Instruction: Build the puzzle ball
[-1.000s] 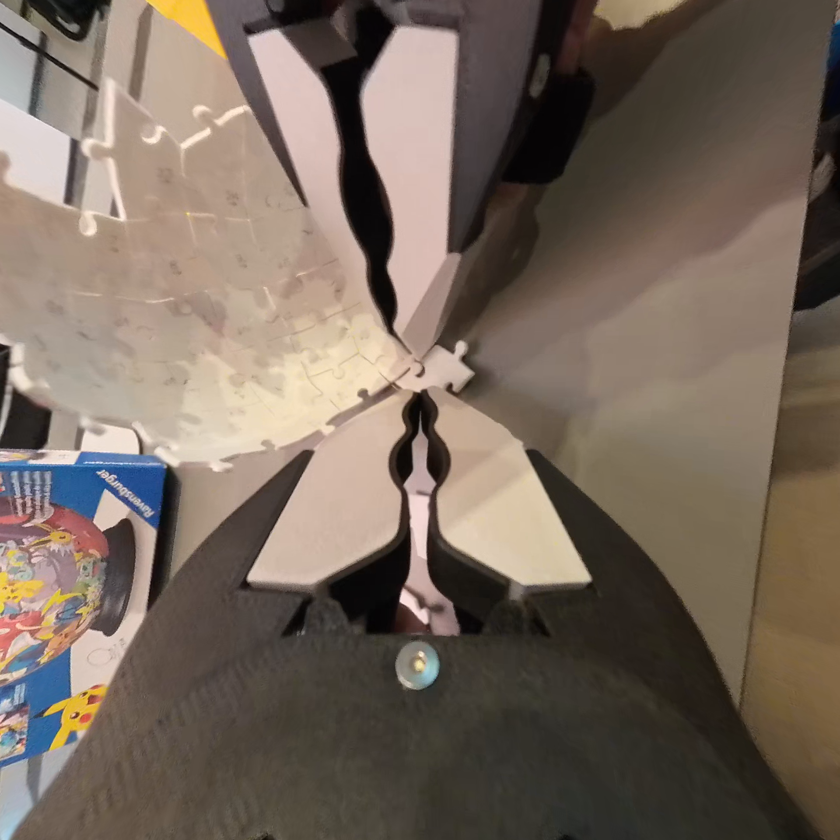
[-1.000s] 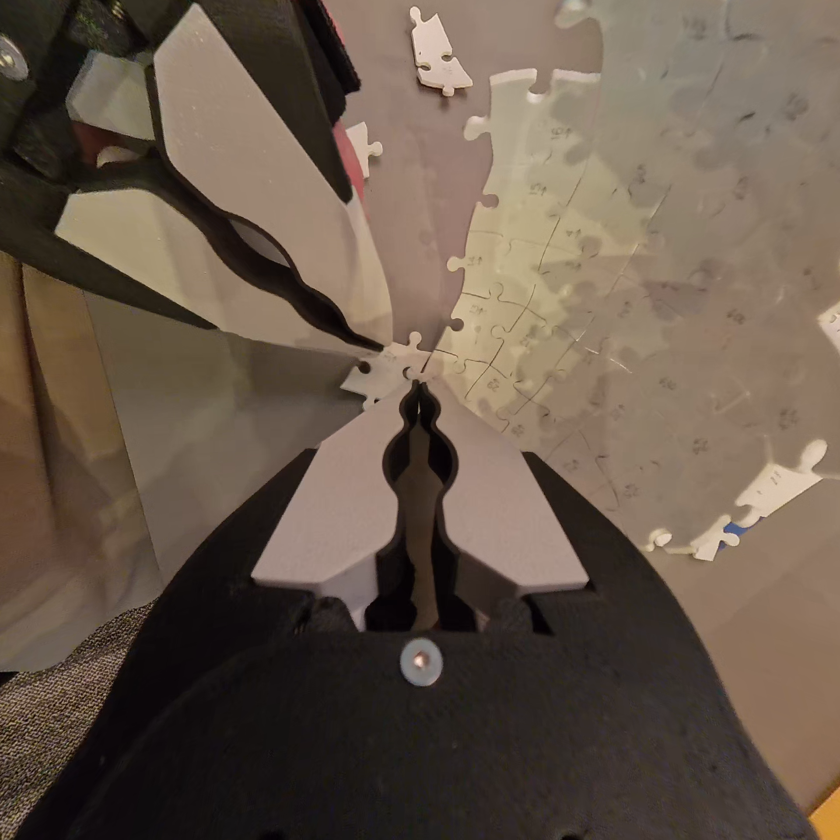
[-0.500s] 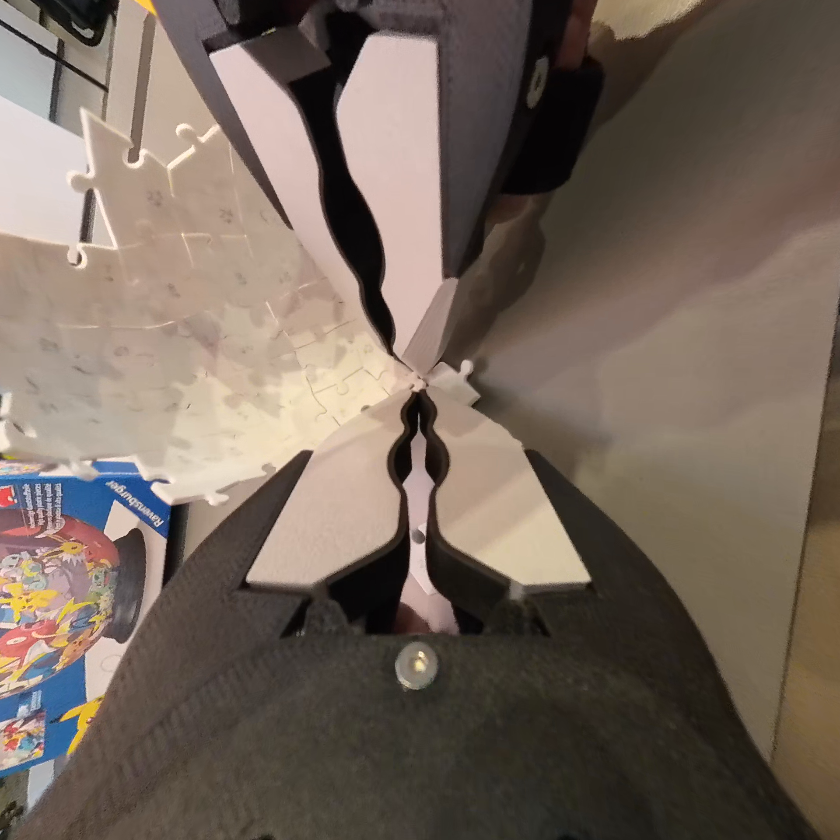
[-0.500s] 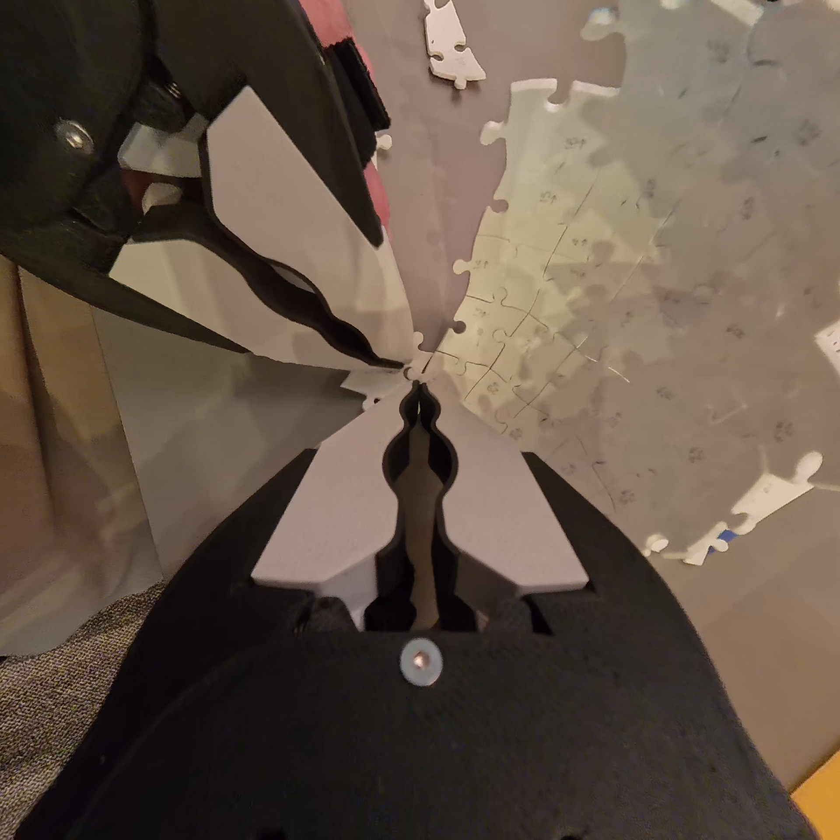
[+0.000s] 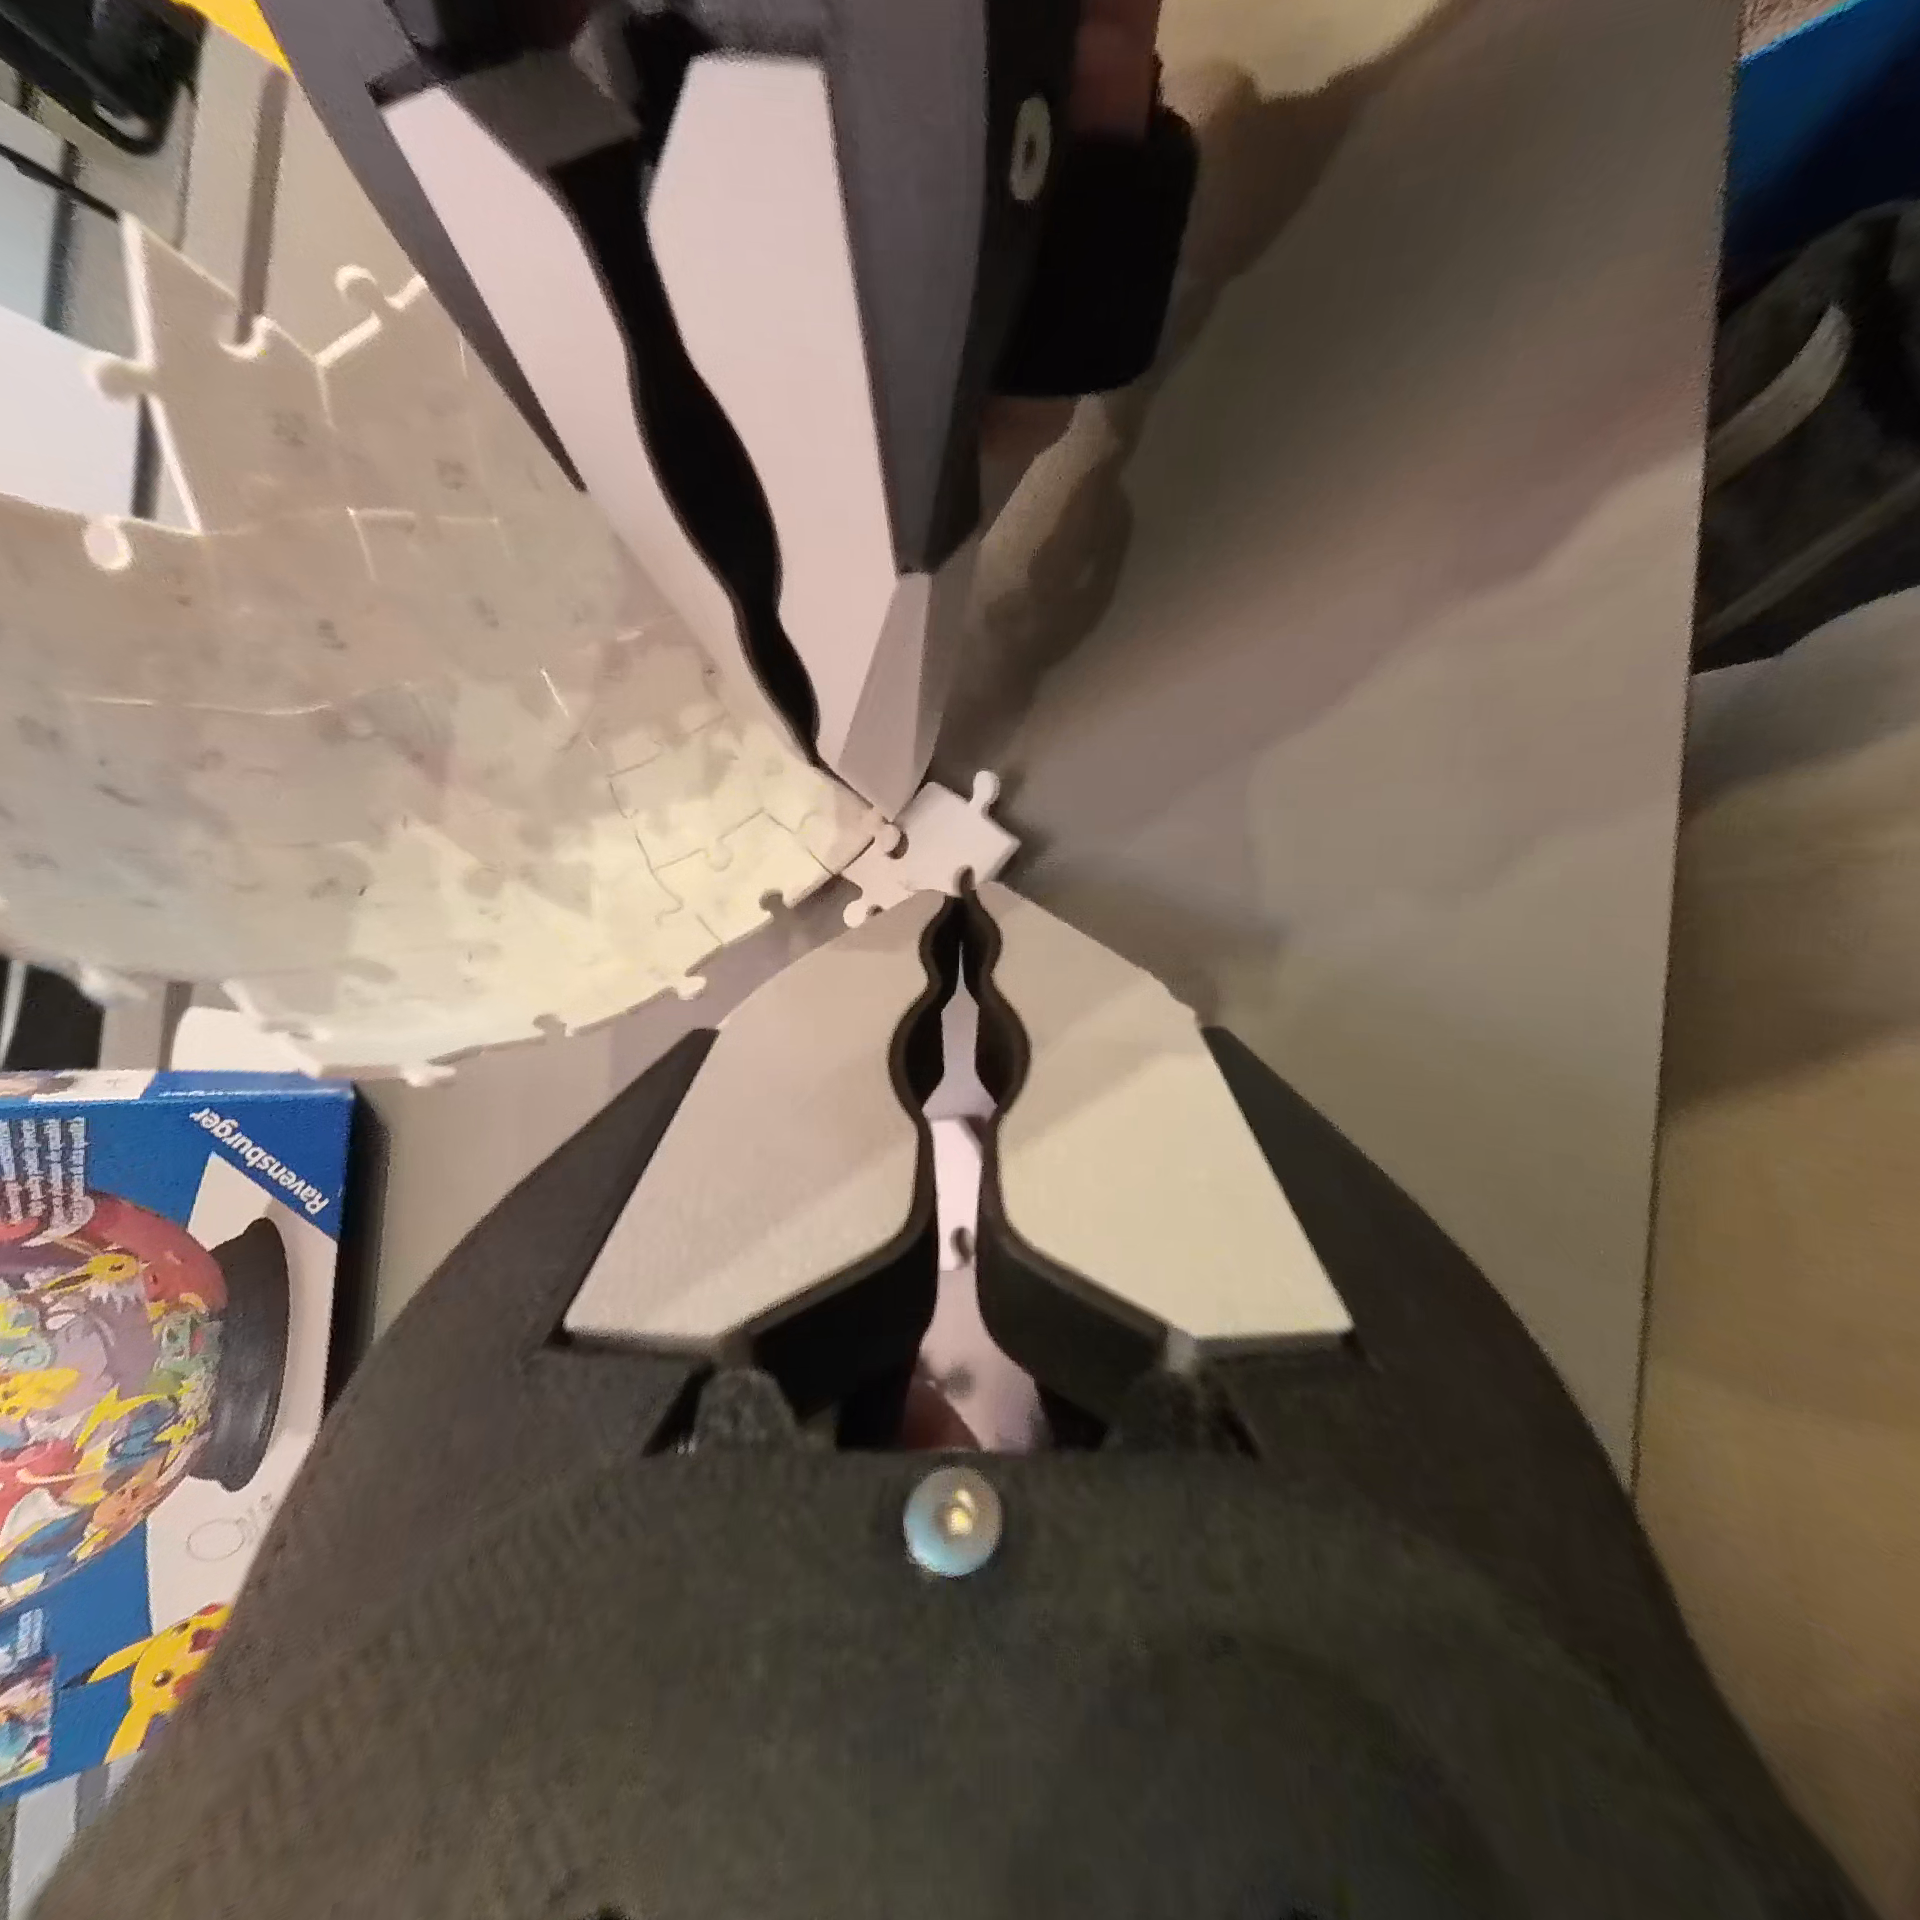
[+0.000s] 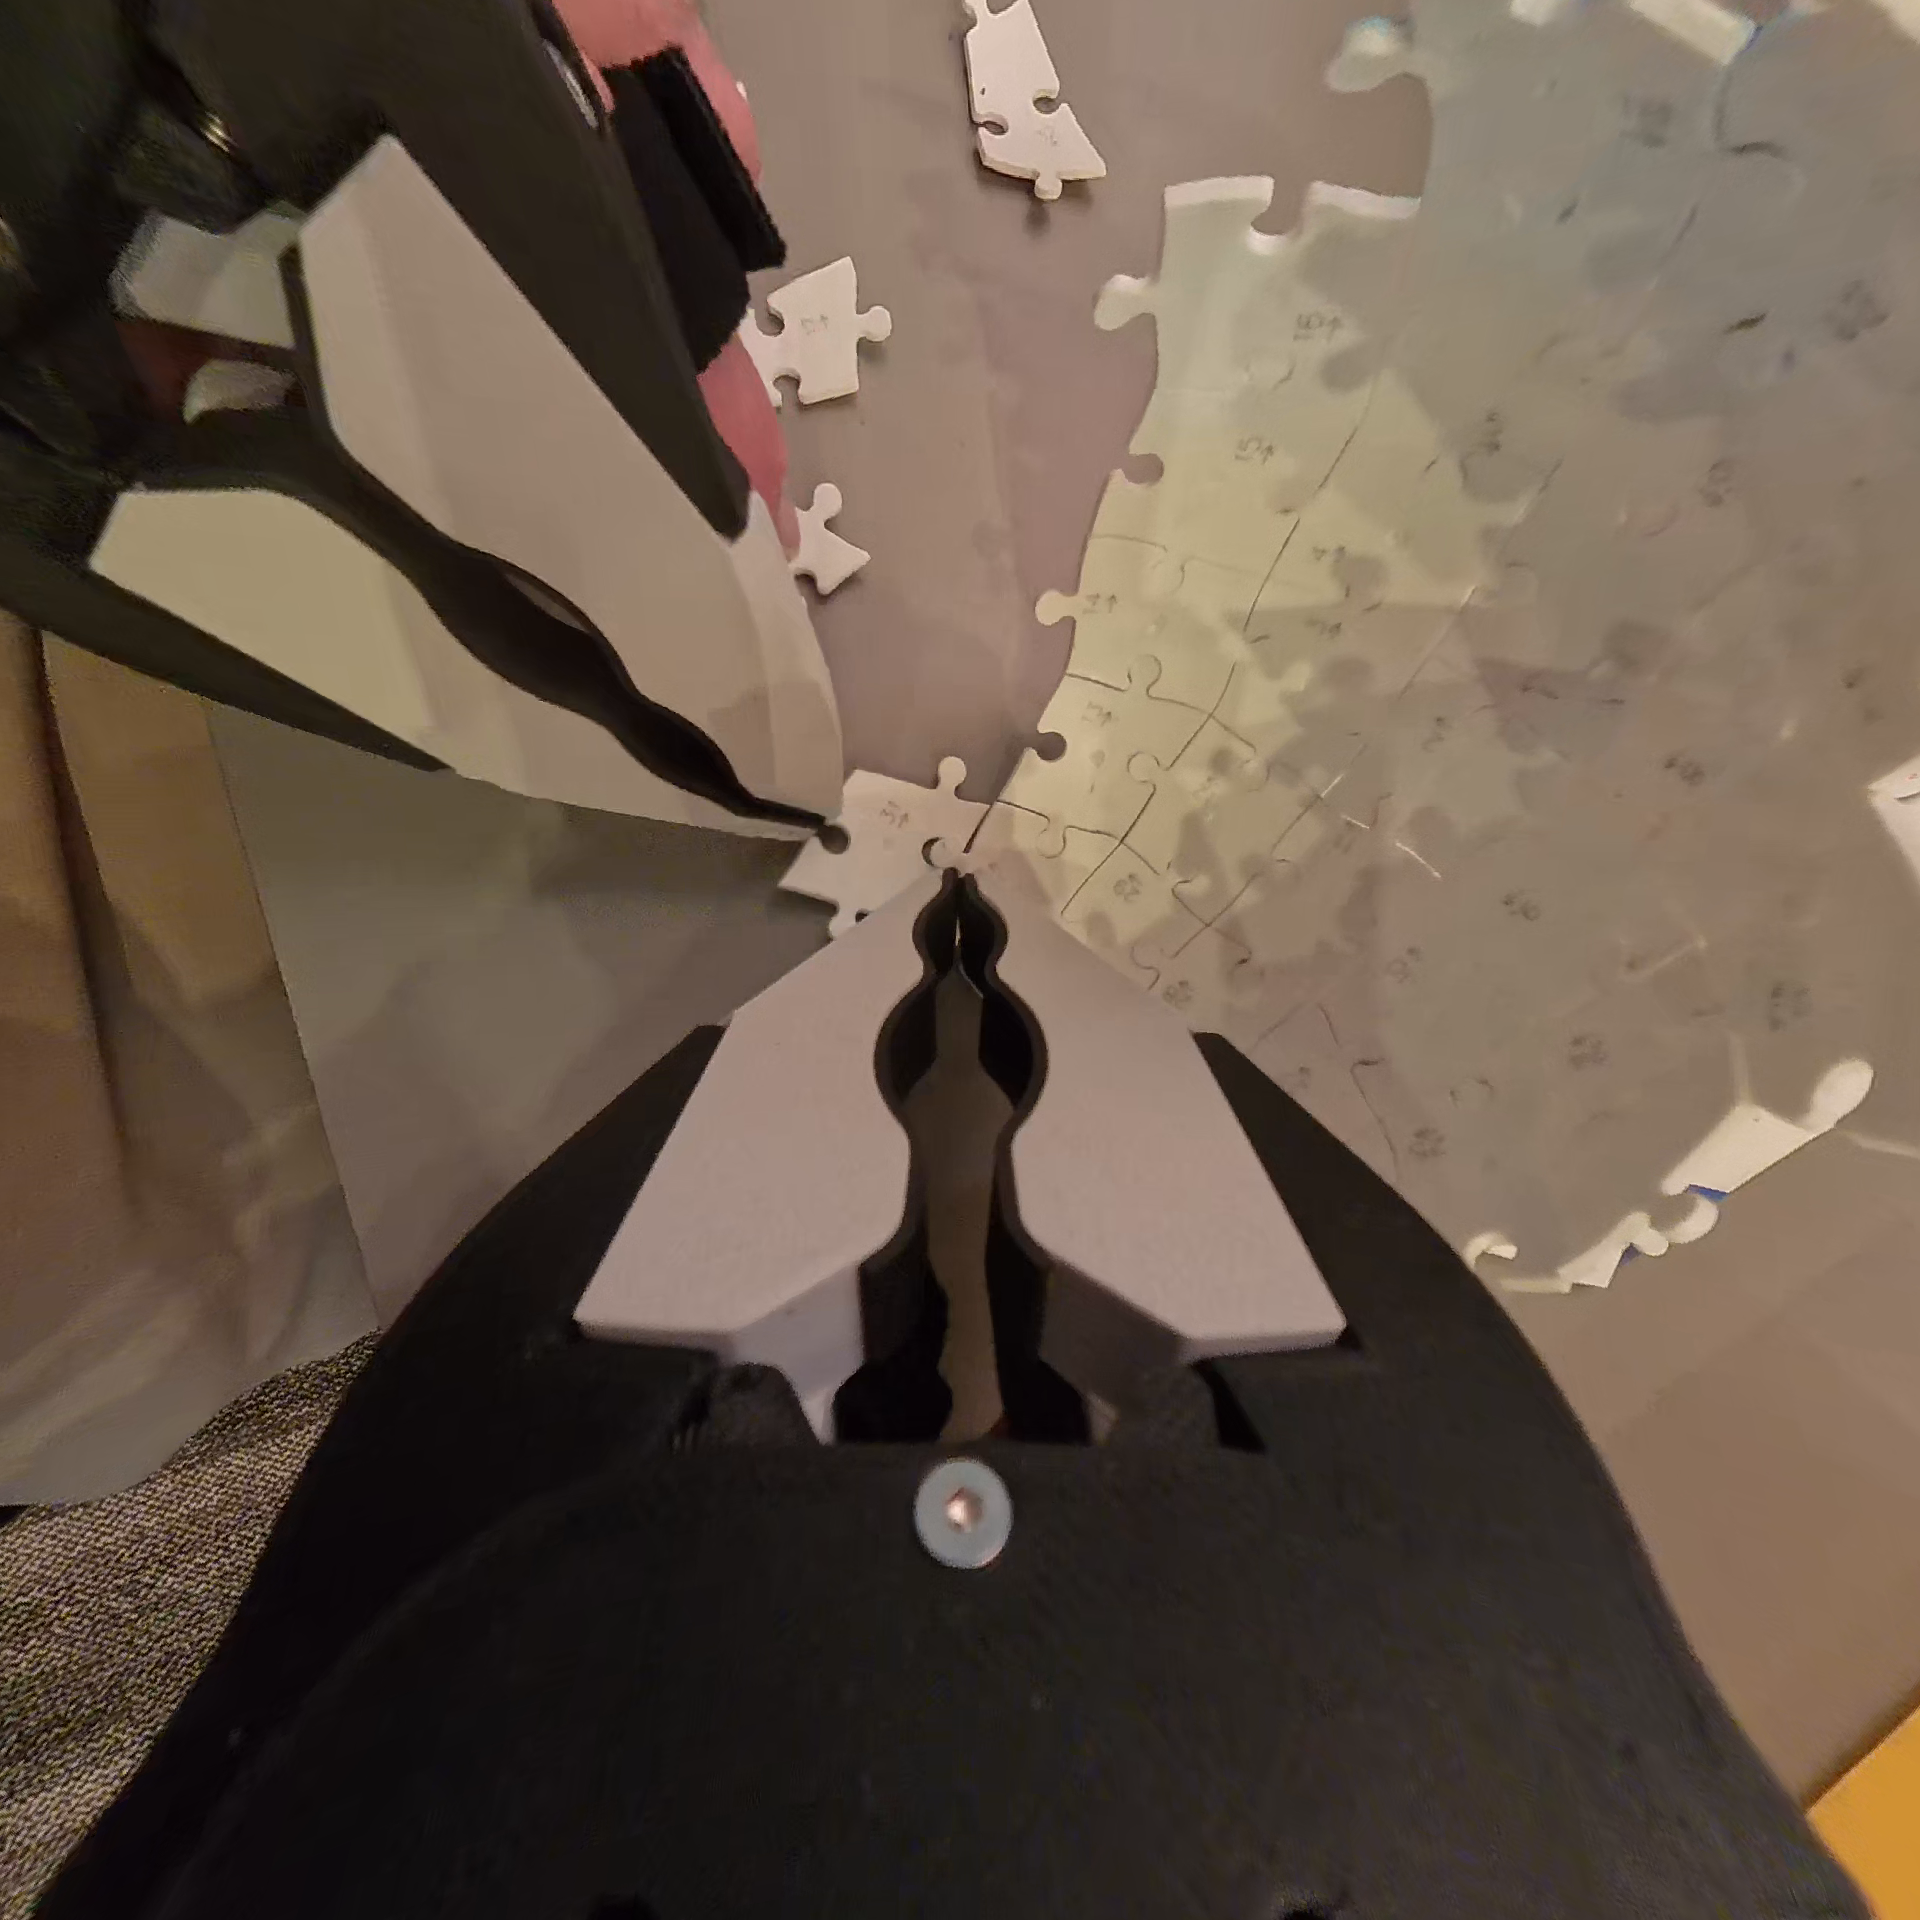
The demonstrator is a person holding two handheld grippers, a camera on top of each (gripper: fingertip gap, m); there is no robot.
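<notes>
the left gripper (image 5: 961, 902) has its fingers pressed together on the loose puzzle piece (image 5: 951, 836), a white piece with a knob on top. the right gripper (image 6: 956, 878) is likewise closed, pinching the rim of the partly built puzzle ball (image 6: 1455, 675) right at the seam where that piece meets it. both tools meet tip to tip at this joint, held up above the bench (image 5: 1351, 727).

the ball is a curved white shell seen from its inner side; each joined piece carries a small printed number with an arrow, and the loose piece does too. its open edges are toothed with knobs and notches.

a blue puzzle box (image 5: 156, 1403) lies by the bench's left edge in the left wrist view, with a maker's name in white and a picture of a finished ball full of cartoon figures on a dark stand.

three spare pieces (image 6: 821, 343) lie white side up on the bench, well apart from the ball.

the bench is plain grey and smooth, with soft shadows. a tan floor (image 5: 1787, 1143) shows past its right edge, and grey woven cloth (image 6: 104, 1662) at the lower left of the right wrist view.
</notes>
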